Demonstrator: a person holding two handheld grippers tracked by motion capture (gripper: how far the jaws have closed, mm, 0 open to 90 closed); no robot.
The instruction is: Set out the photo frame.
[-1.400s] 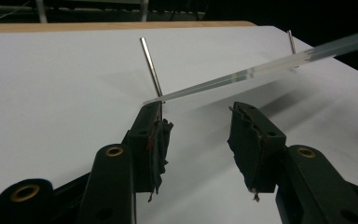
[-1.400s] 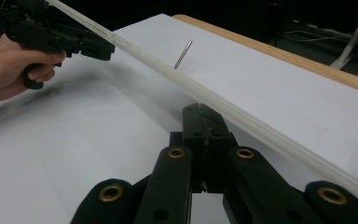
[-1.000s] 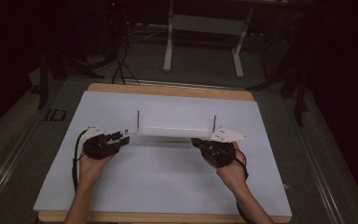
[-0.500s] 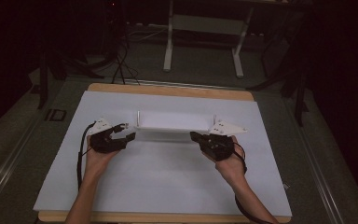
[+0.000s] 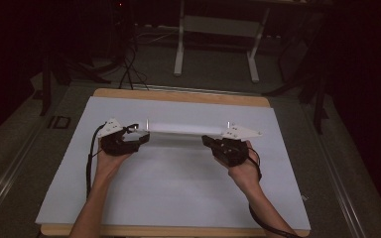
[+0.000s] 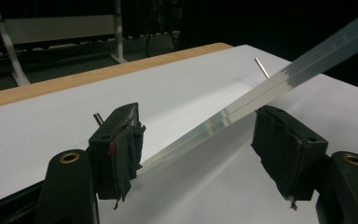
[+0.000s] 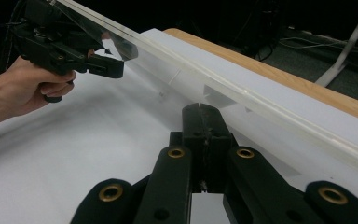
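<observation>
A long clear plastic panel (image 5: 186,128) (image 6: 307,65) (image 7: 242,88) lies across the middle of the white sheet (image 5: 178,188), by two thin upright metal pins (image 5: 146,123) (image 5: 228,125) (image 6: 261,67). My left gripper (image 5: 138,140) (image 6: 200,126) (image 7: 107,65) is open around the panel's left end, and the panel's edge runs close to the left pad (image 6: 123,149). My right gripper (image 5: 209,141) (image 7: 200,109) is shut, its tips right at the panel's near edge by the right end. Whether they pinch the panel I cannot tell.
The white sheet covers a wooden tabletop (image 5: 178,96) whose far edge shows beyond the panel. A white-legged stand (image 5: 218,29) and cables (image 5: 129,69) are on the dark floor behind the table. Dark floor surrounds the table on both sides.
Both hands moved forward. The left gripper closed in on the panel's left end and now straddles it. The right gripper shifted slightly up to the panel's near edge.
</observation>
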